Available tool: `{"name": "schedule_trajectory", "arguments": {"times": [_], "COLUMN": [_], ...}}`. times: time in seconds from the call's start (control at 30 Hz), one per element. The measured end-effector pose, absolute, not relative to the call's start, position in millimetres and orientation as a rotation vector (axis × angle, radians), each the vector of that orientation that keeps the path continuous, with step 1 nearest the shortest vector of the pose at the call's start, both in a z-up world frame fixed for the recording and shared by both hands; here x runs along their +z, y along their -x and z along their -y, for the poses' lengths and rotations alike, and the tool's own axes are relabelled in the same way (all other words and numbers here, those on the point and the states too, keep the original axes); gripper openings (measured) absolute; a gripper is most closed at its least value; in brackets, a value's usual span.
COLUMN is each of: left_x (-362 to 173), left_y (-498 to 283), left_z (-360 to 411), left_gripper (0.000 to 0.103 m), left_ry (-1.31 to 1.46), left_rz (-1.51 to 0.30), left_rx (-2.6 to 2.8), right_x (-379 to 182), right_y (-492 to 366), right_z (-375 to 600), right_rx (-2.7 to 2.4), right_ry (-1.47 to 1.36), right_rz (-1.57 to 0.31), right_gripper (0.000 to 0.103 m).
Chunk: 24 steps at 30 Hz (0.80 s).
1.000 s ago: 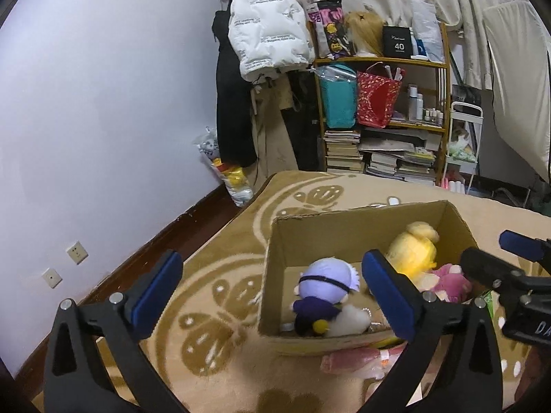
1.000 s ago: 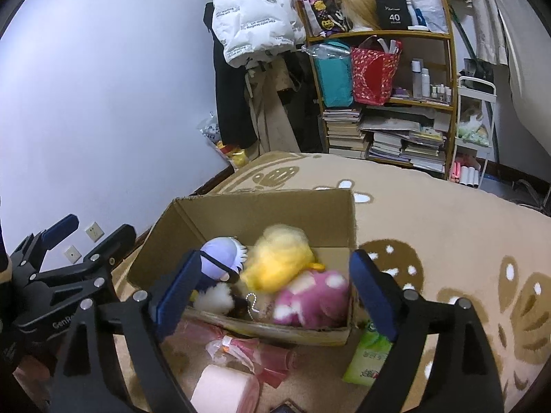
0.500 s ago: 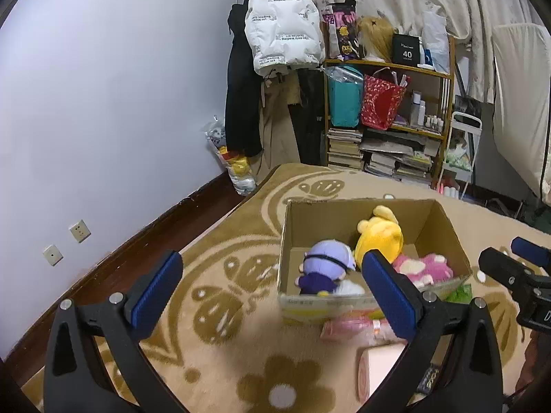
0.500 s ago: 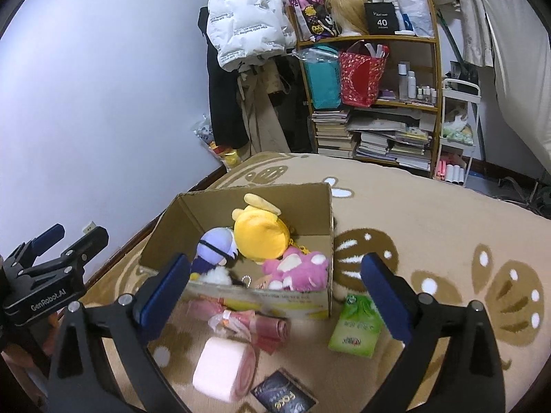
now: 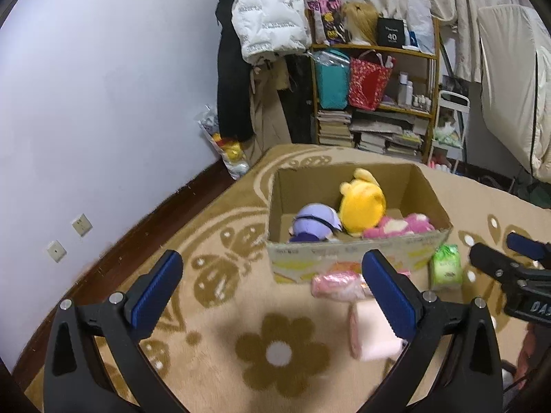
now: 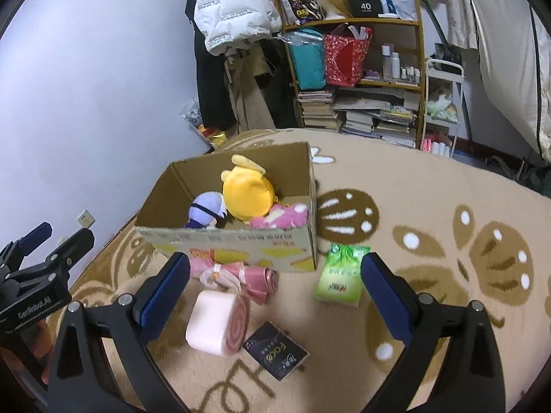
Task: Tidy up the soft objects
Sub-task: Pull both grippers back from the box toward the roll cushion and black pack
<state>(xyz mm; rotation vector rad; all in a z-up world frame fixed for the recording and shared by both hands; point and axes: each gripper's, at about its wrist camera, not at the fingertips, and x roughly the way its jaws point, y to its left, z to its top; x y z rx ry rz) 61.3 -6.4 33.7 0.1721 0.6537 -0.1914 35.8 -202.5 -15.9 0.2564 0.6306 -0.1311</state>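
A cardboard box (image 6: 241, 241) sits on the patterned rug (image 6: 430, 206) and serves as the landmark. Inside it lie three soft toys: a yellow plush (image 6: 246, 196) toward the back, a purple plush (image 6: 206, 210) at its left and a pink plush (image 6: 282, 216) at its right. Just in front of the box lie a pink wrapped bundle (image 6: 237, 275), a rolled pink towel (image 6: 218, 323) nearer the camera, and a dark packet (image 6: 275, 349) beside the roll. A green tissue pack (image 6: 341, 275) lies at the box's front right corner. The right gripper (image 6: 275, 292) hangs in front of the box, jaws spread wide with nothing between the pads. The left gripper (image 5: 275, 292) is likewise released and empty.
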Motion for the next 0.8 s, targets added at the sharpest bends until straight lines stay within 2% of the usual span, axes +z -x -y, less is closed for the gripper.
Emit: {"name": "schedule_trajectory", "arguments": {"times": [0.33, 0.57, 0.8], "left_x": [10, -6, -26], "left_y": [-61, -71, -74], "left_z": [22, 30, 43], "left_gripper": [0.103, 0.103, 0.103], "left_ry": [-0.179, -0.166, -0.189], "left_rz": [-0.773, -0.865, -0.936], "left_rx": [-0.255, -0.286, -0.328], "right_x": [-50, -79, -98], "right_y": [-39, -47, -52], "right_z": [197, 188, 189], "right_rx": [-0.151, -0.143, -0.145], "right_ry": [-0.277, -0.250, -0.275], "right_rz": [-0.725, -0.838, -0.907], "right_gripper": [0.103, 0.089, 0.087]}}
